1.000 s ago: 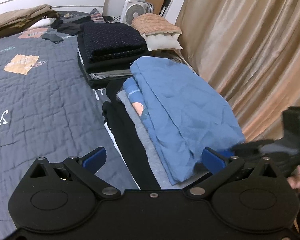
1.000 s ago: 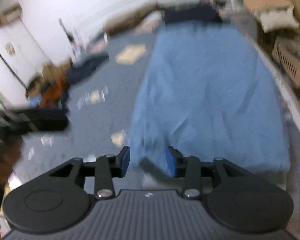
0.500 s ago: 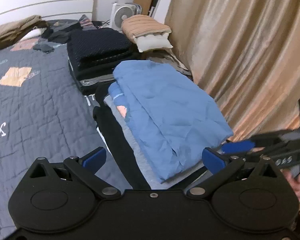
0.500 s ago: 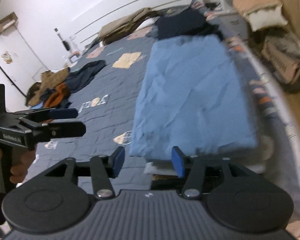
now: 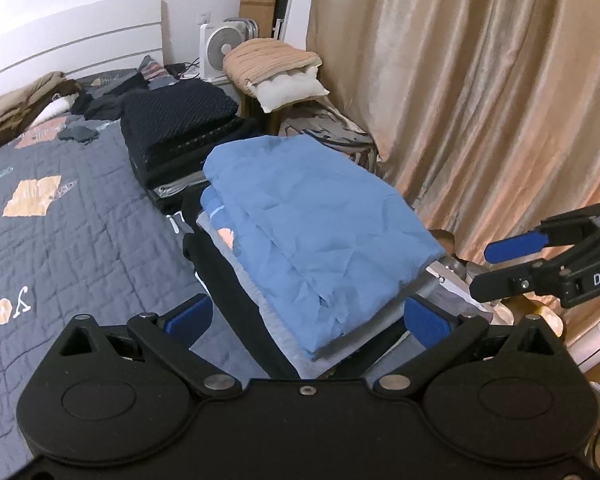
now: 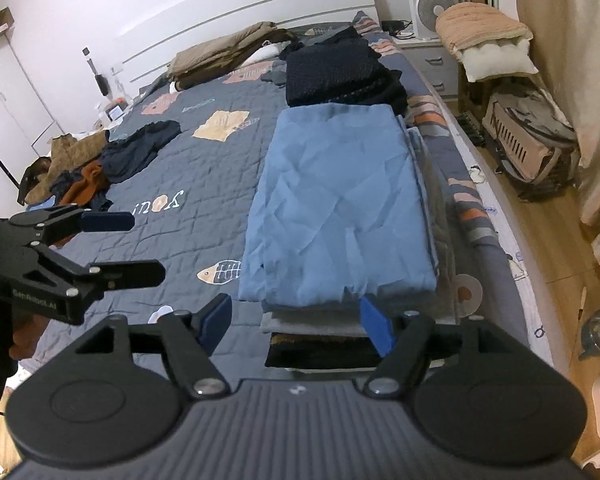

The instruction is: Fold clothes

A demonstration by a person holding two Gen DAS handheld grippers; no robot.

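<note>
- My right gripper stands open with nothing between the pads; its jaws have just been opening, which I read as a release of the cloth.
- My left gripper is spread wide and empty too, hanging clear above the near end of the stack.
- The folded blue garment lies flat on top of a grey layer and a black one, near the right edge of the bed, squared so the pile stays tidy.
- Further off sits a dark folded pile.
- At far left, loose clothes lie crumpled, probably next for folding.
</note>
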